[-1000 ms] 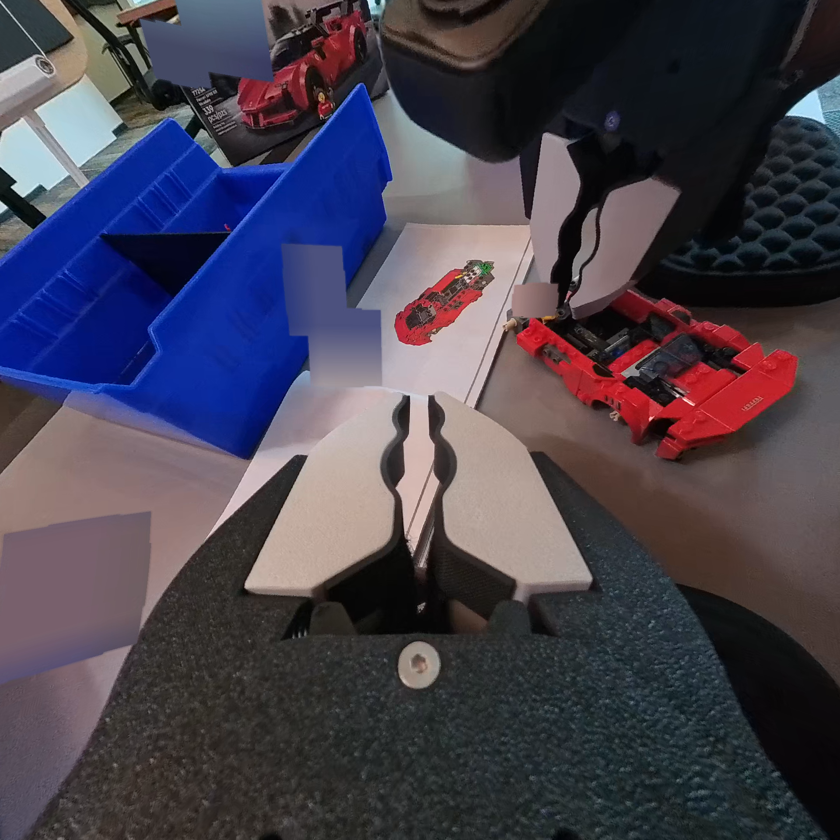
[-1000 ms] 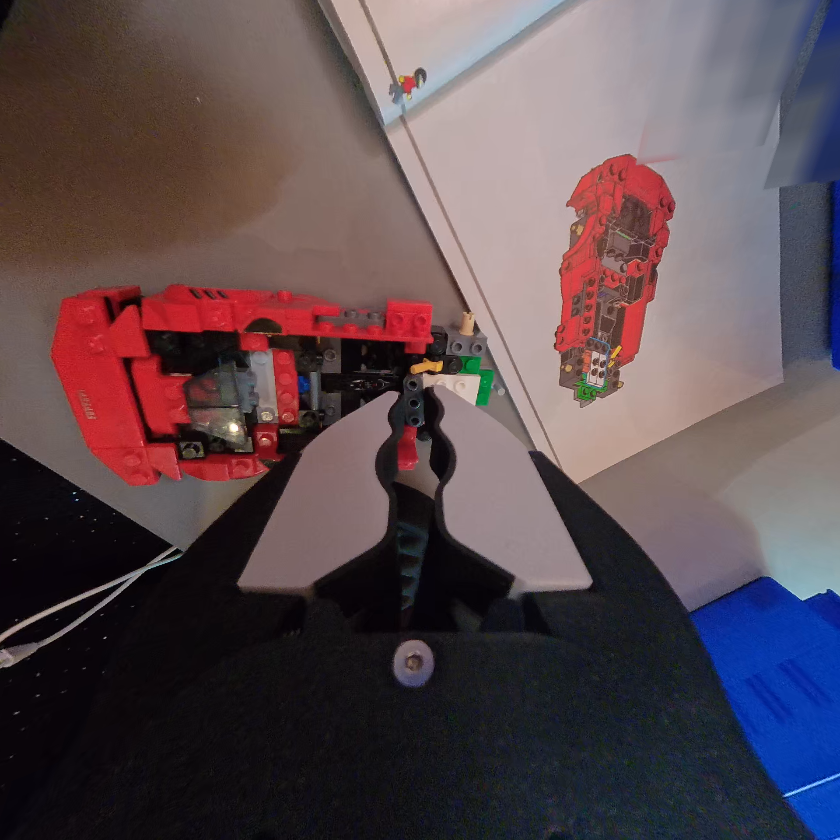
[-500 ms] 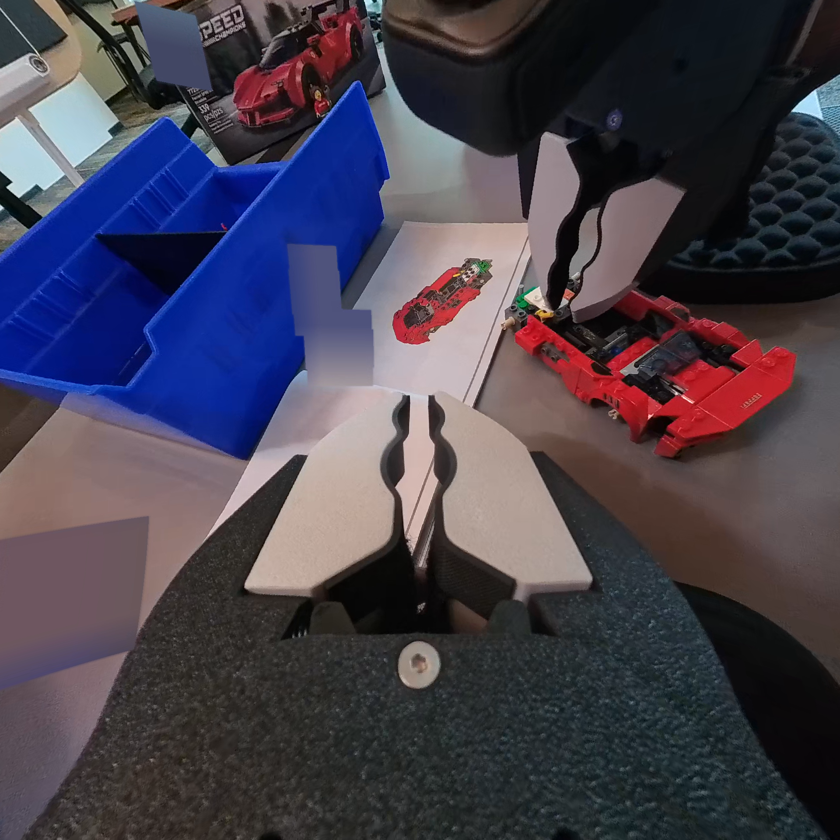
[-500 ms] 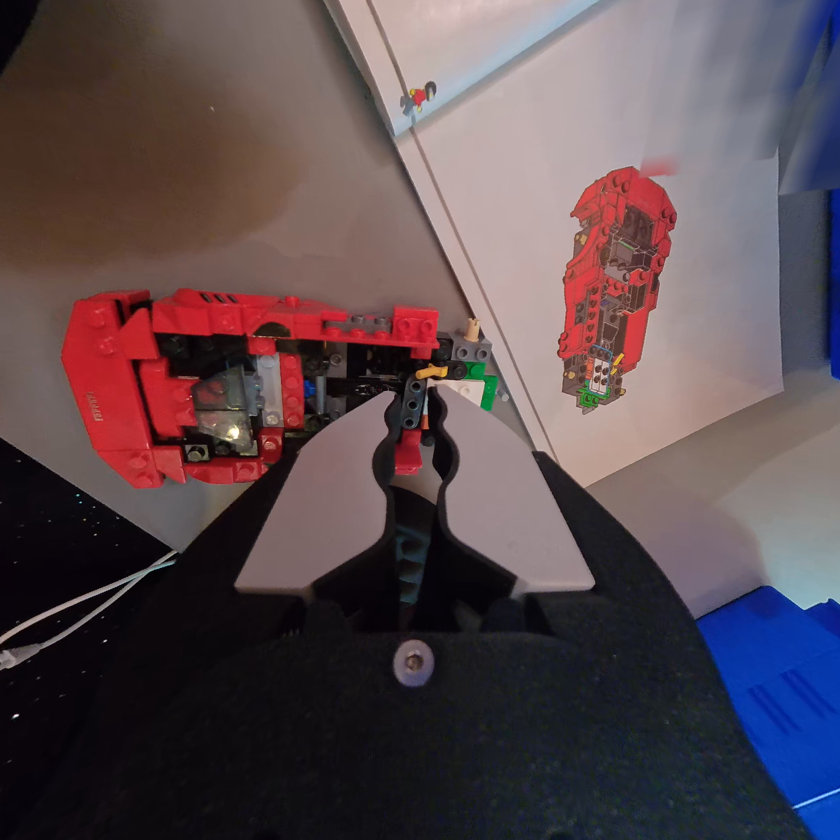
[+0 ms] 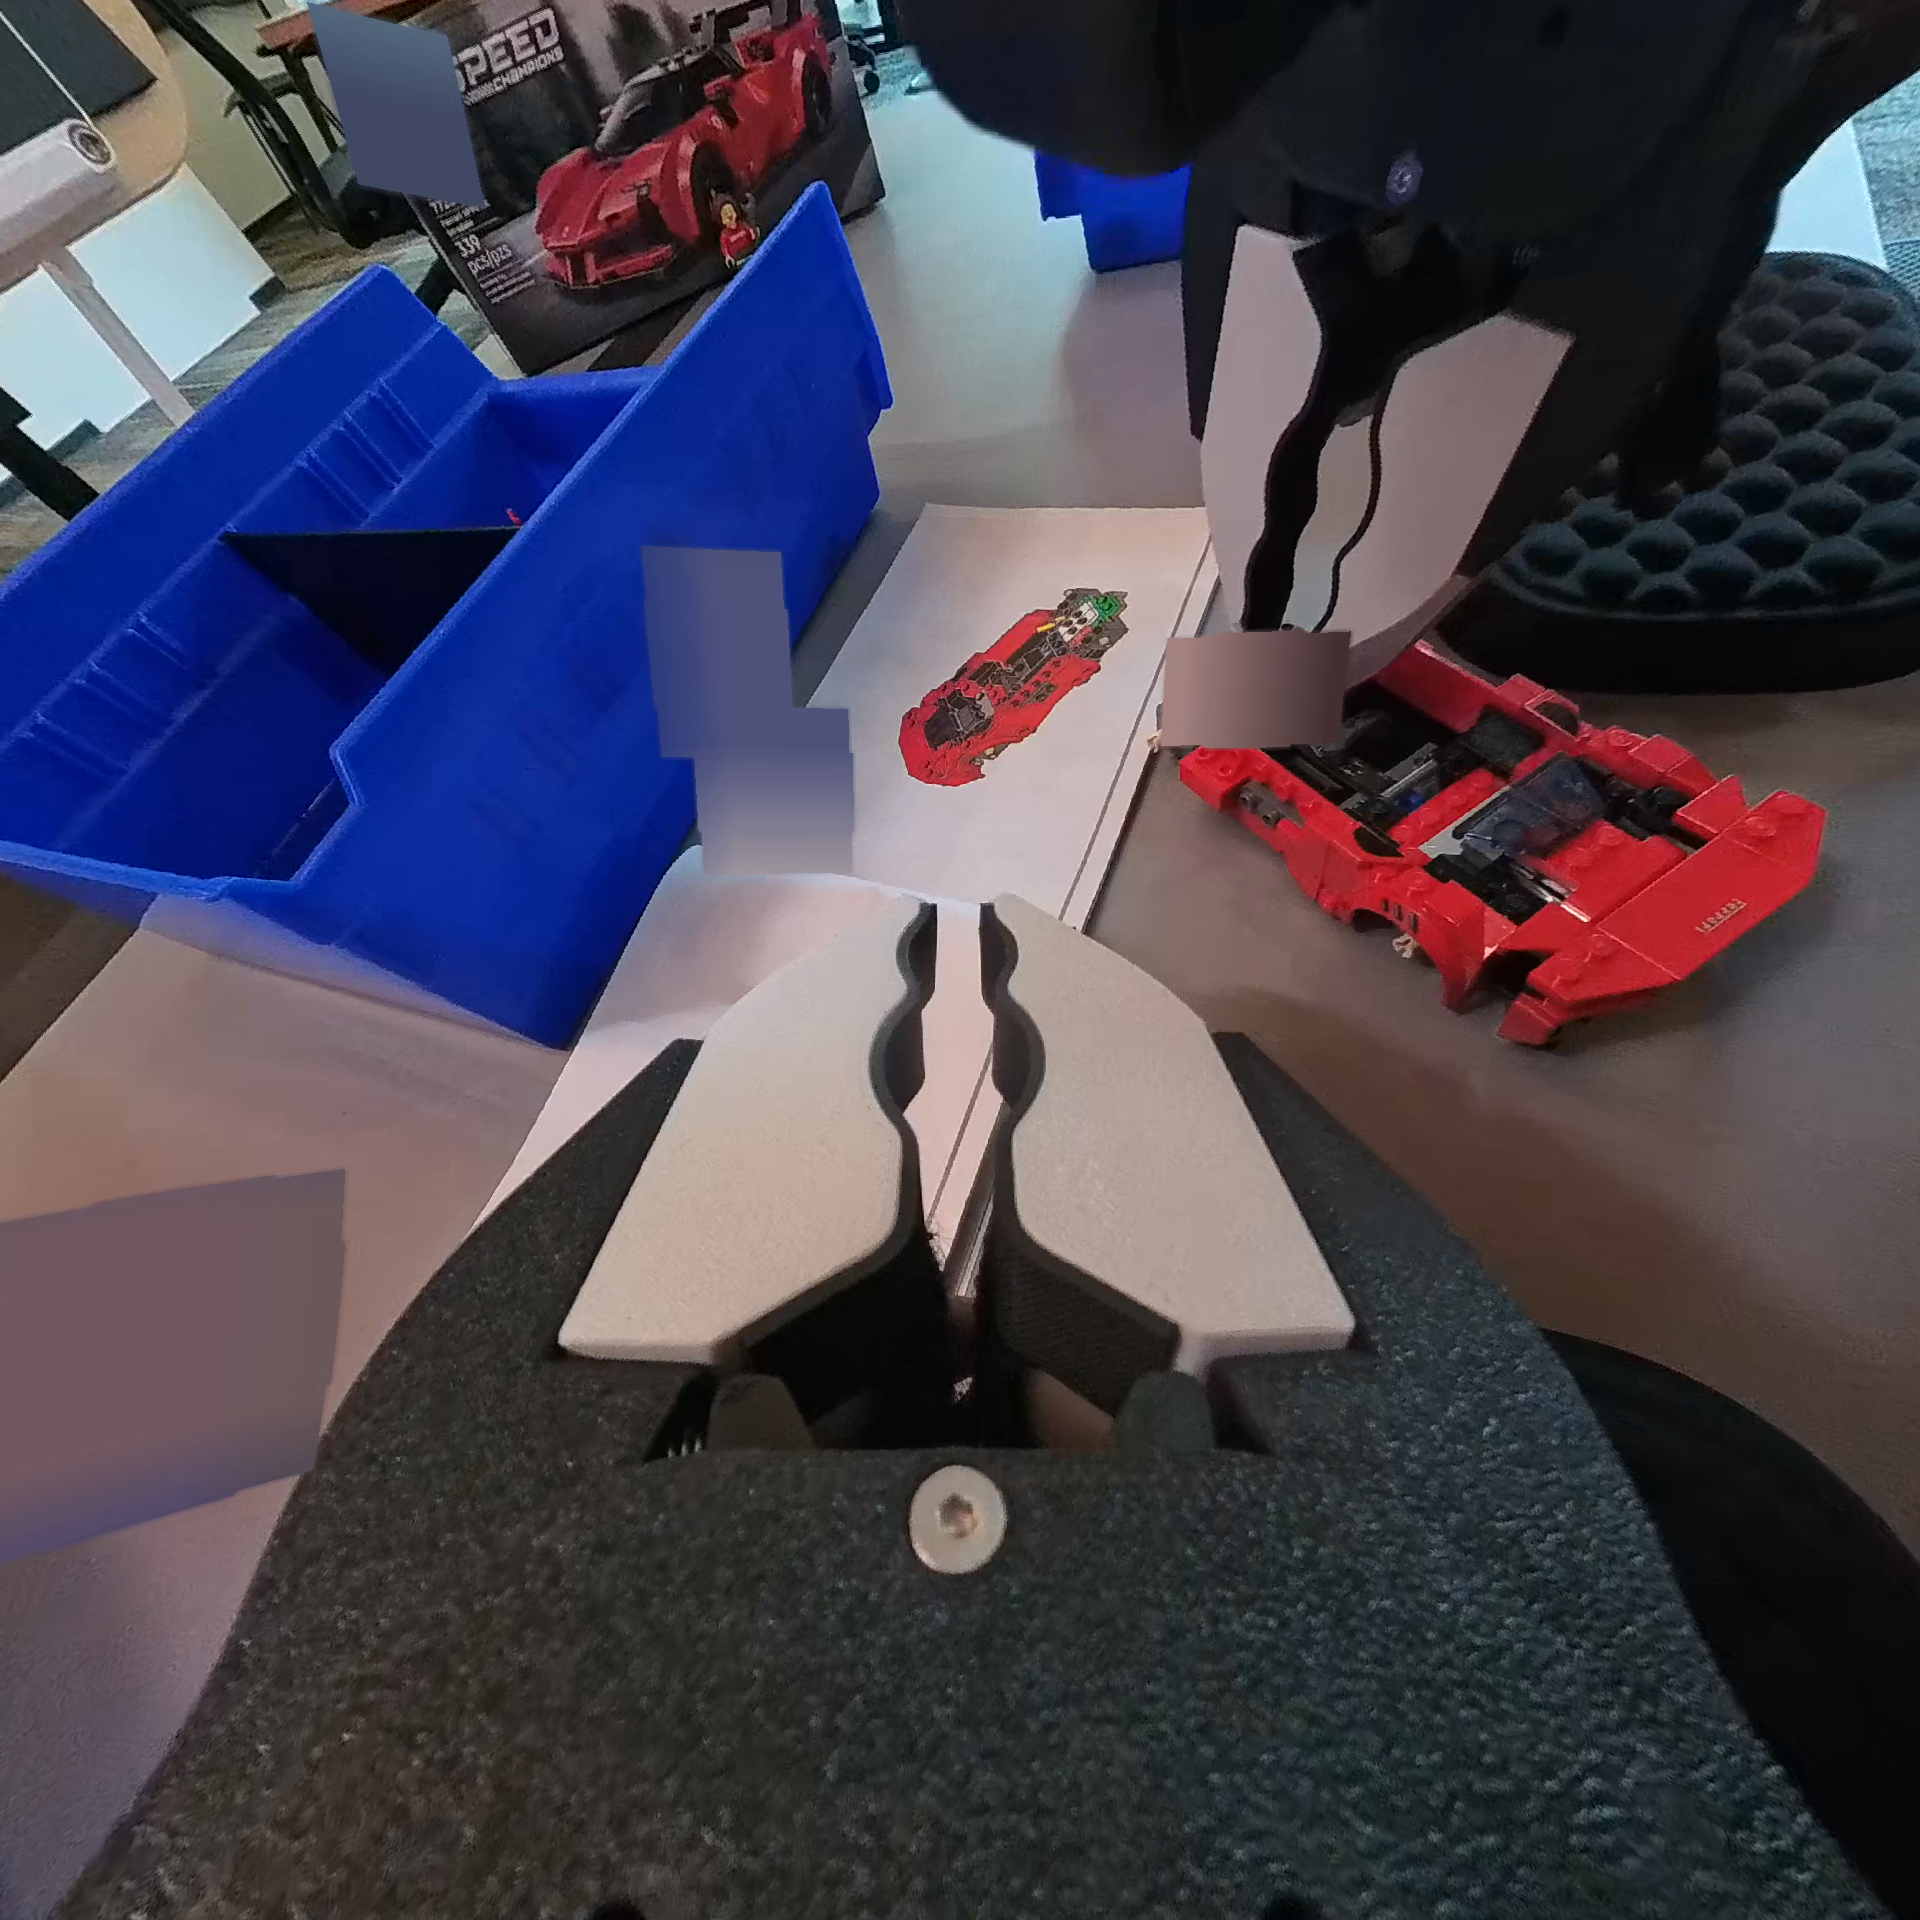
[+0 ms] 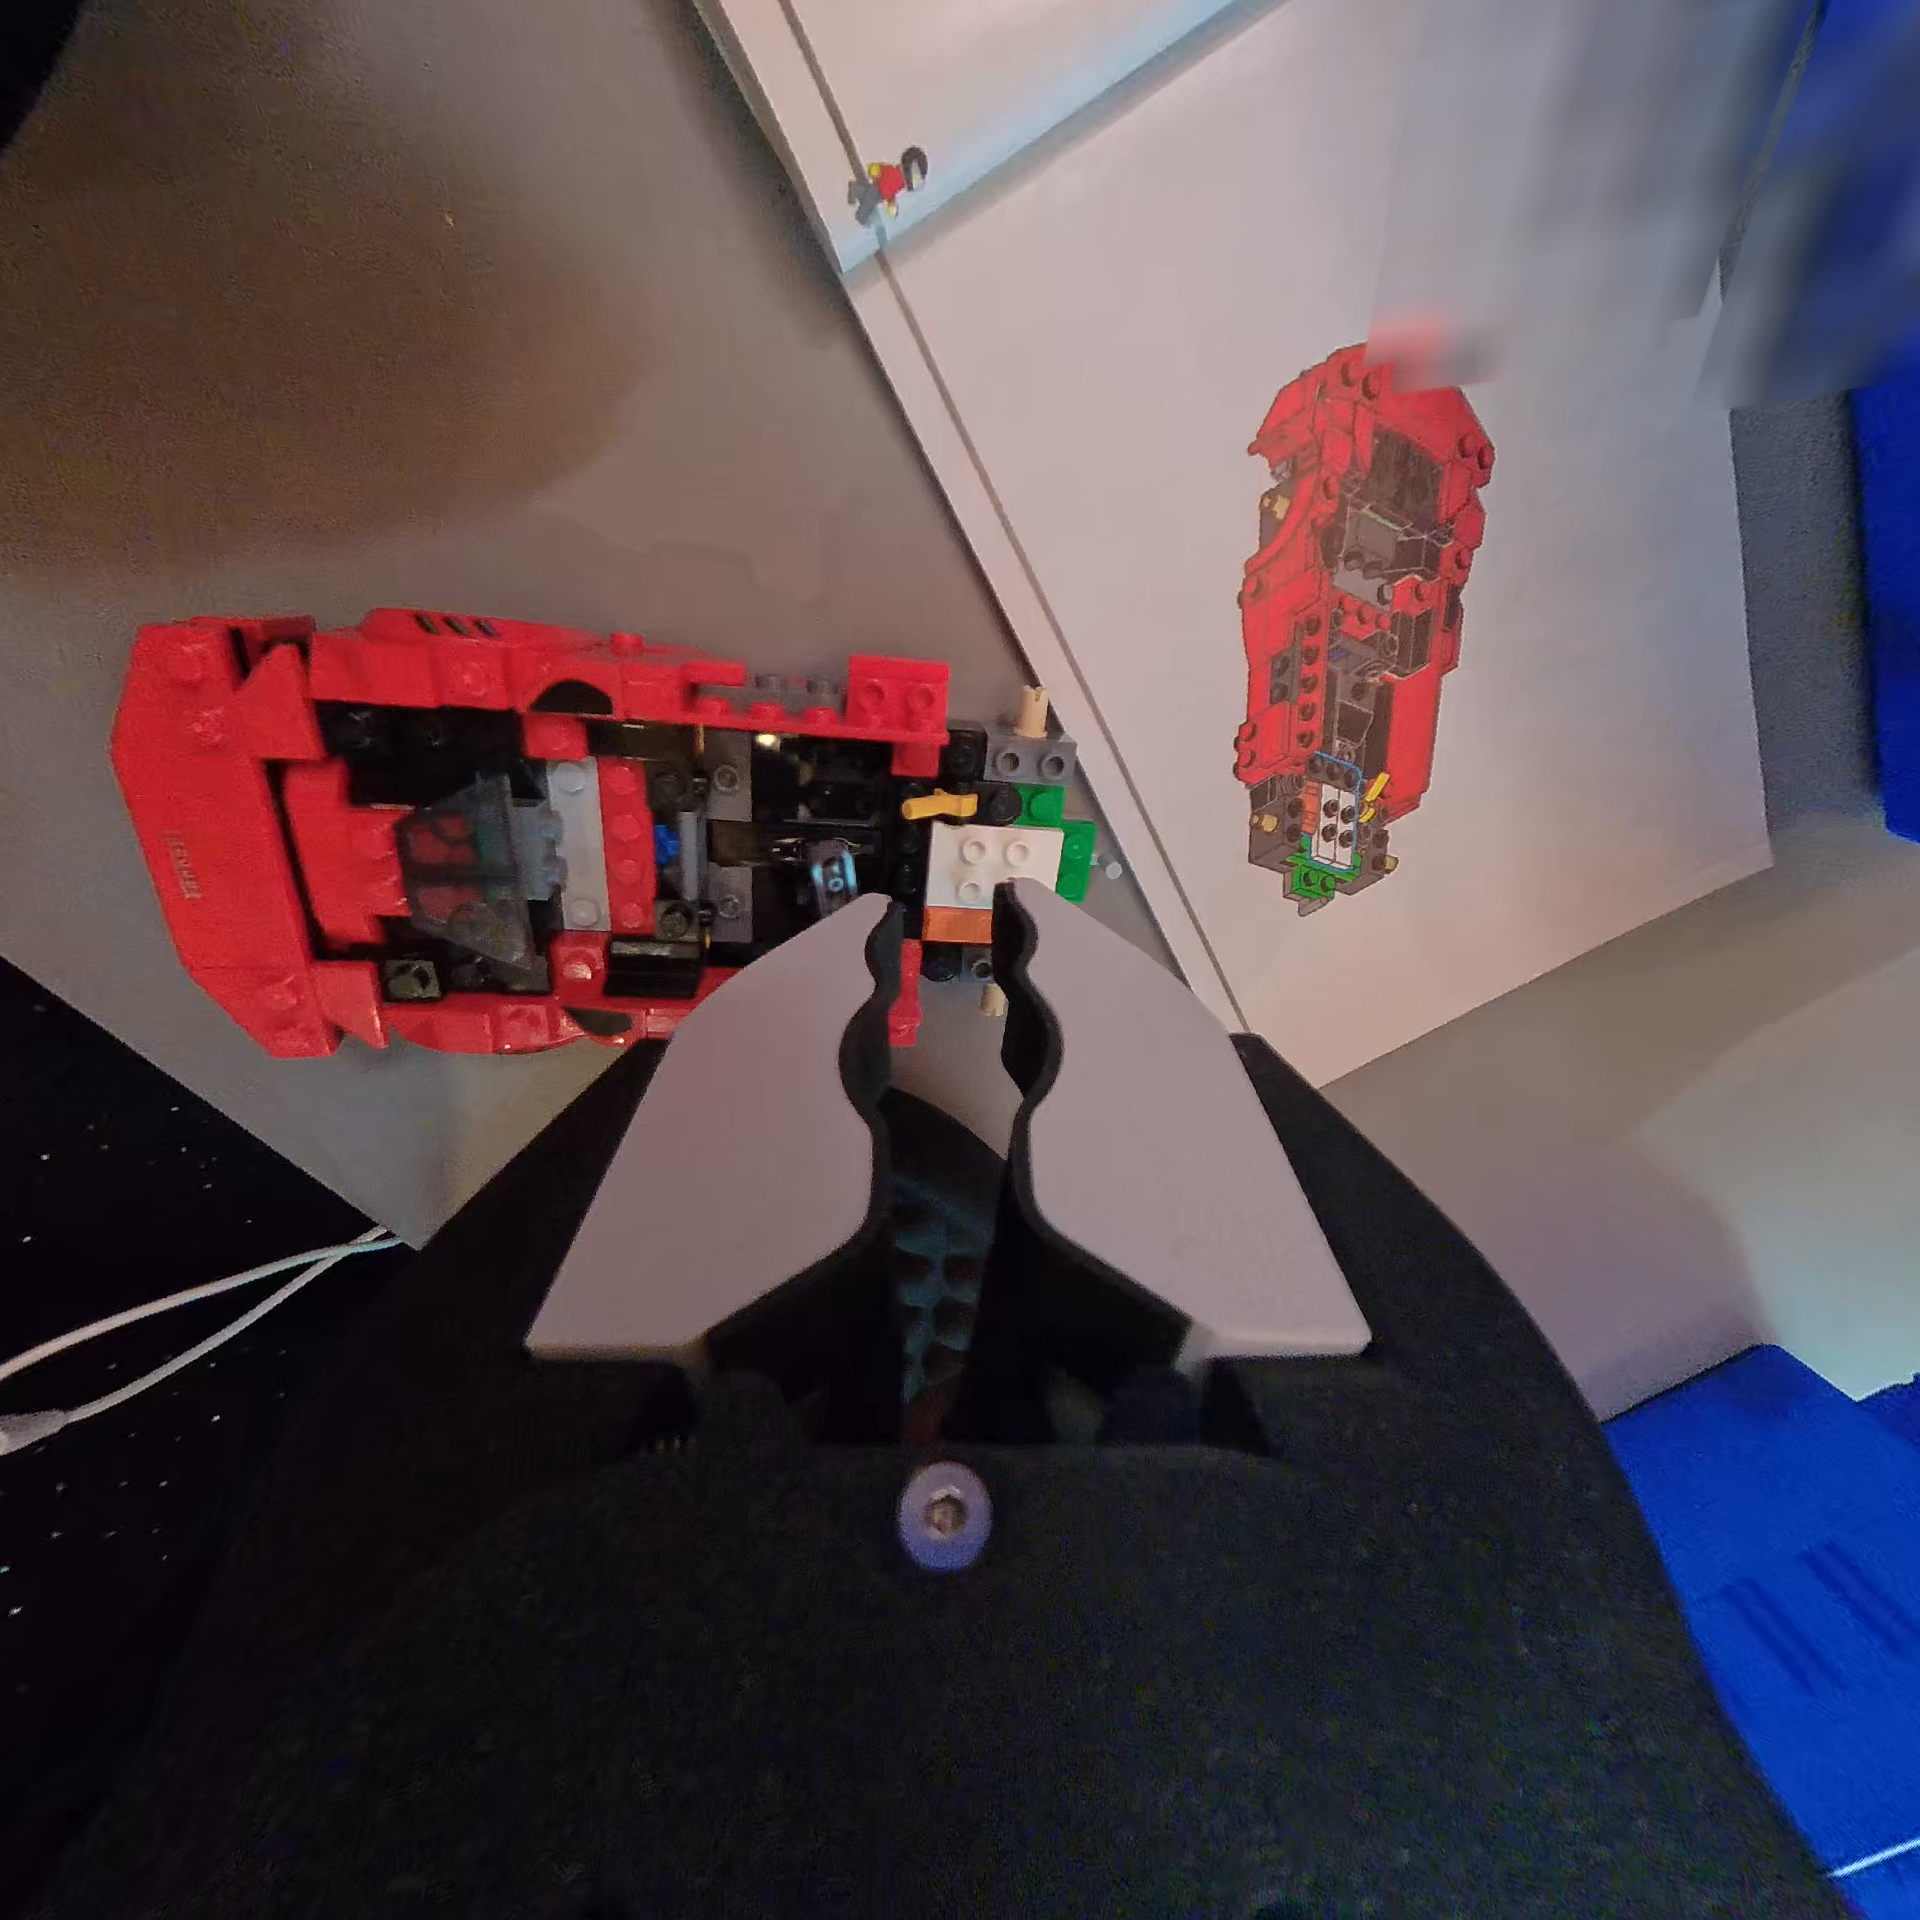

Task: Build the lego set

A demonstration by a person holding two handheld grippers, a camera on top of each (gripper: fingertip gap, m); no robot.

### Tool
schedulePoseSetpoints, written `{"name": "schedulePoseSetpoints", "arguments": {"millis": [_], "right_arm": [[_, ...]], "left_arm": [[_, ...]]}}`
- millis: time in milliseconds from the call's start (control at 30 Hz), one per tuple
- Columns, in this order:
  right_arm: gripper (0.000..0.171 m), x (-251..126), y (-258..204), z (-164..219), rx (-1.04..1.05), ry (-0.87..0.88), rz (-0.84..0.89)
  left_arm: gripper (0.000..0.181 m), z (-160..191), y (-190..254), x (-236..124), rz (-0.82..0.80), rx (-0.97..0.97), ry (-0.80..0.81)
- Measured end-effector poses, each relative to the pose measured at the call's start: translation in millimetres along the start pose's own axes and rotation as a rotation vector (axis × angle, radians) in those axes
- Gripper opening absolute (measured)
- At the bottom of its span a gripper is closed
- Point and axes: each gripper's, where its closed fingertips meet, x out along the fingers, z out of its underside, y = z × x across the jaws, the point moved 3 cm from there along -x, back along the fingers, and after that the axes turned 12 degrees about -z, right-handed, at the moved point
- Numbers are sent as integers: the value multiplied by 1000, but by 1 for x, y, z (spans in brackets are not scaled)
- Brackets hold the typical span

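The left gripper (image 5: 958,914) hangs over the open booklet (image 5: 997,831), its 2 fingers nearly together with only a thin slit between them and nothing in it. Ahead and to its left stands a blue bin (image 5: 436,665) with a dark divider (image 5: 364,582) across it; the compartments that show look bare apart from a tiny red speck by the divider, too small to name. Behind the bin leans the set's box (image 5: 665,177), and a second blue bin (image 5: 1117,213) shows only in part farther back, its contents hidden. Ahead and to the right of the left gripper, the half-built red car (image 5: 1507,842) lies on the grey table (image 5: 1455,1174), just beside the booklet's edge. The right gripper (image 6: 943,906) hovers over the car's (image 6: 436,831) unfinished end, its fingers slightly parted and holding nothing, tips framing an orange brick (image 6: 956,923) below a white plate (image 6: 987,862) and green pieces (image 6: 1070,842). Past its tips to the right, the booklet's page (image 6: 1558,727) shows a drawing of the car. A white cable (image 6: 156,1340) trails to its lower left.
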Motion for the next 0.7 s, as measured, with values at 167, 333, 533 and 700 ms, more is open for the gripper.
{"name": "schedulePoseSetpoints", "arguments": {"millis": [167, 333, 533, 700], "right_arm": [[5, 0, -18, -3, -69, 11, -74], [8, 9, -17, -1, -59, -25, -77], [5, 15, -17, -1, -66, -21, -50], [5, 9, -15, -1, -45, 92, -103]], "left_arm": [[8, 0, 0, 0, 0, 0, 1], [8, 0, 0, 0, 0, 2, 1], [8, -1, 0, 0, 0, 2, 1], [9, -3, 0, 0, -1, -1, 16]]}}
